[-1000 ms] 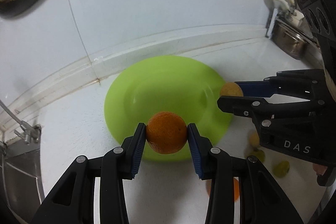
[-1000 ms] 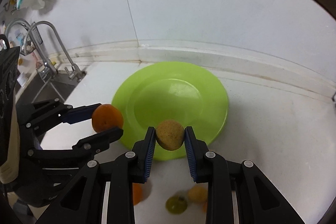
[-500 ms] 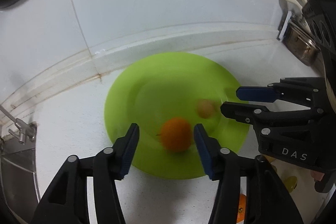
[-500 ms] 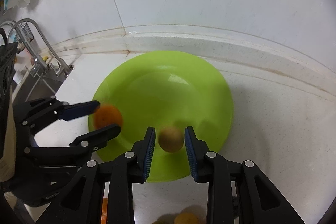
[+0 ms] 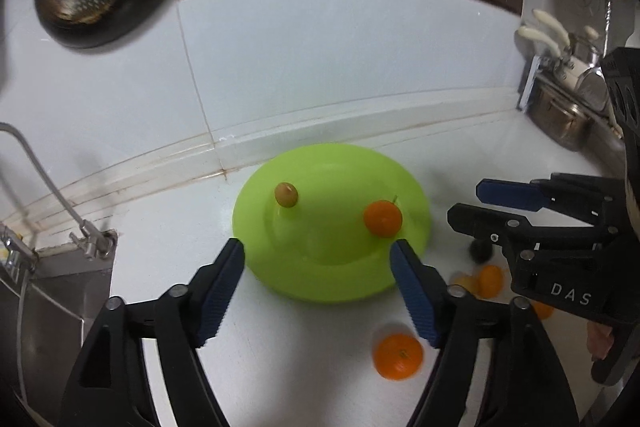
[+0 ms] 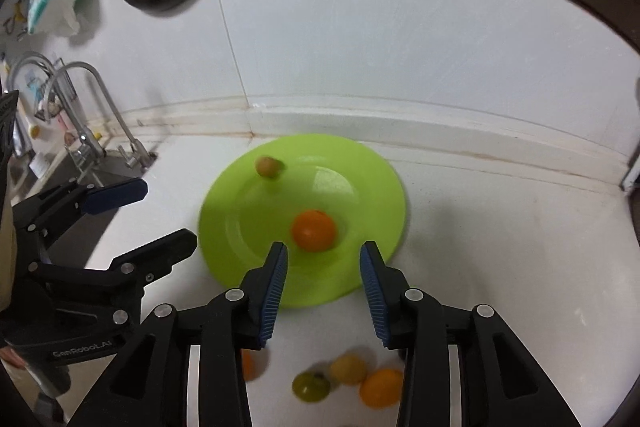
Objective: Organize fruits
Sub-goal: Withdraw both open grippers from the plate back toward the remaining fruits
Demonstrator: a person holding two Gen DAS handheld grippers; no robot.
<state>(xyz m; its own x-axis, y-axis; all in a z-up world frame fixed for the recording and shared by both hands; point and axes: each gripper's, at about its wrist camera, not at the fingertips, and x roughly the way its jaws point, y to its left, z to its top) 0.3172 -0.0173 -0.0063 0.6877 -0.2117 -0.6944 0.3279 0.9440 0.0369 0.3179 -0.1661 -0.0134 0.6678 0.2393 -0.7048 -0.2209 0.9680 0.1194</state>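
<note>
Both the left gripper (image 5: pixel 316 267) and the right gripper (image 6: pixel 323 269) have their jaws wide open and hold nothing. An orange (image 5: pixel 382 218) sits at 4 o'clock on the green plate (image 5: pixel 320 279). A small brown fruit (image 5: pixel 286 194) sits at 10 o'clock. More fruit (image 6: pixel 348 379) lies on the bench (image 6: pixel 500 227), near the plate.

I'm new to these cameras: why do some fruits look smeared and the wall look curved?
Right wrist view: the small yellowish fruit and green plate edge are motion-blurred. Left wrist view: the plate's orange is sharper, the counter orange slightly smeared. Both views: fisheye lens bends the wall.
</note>
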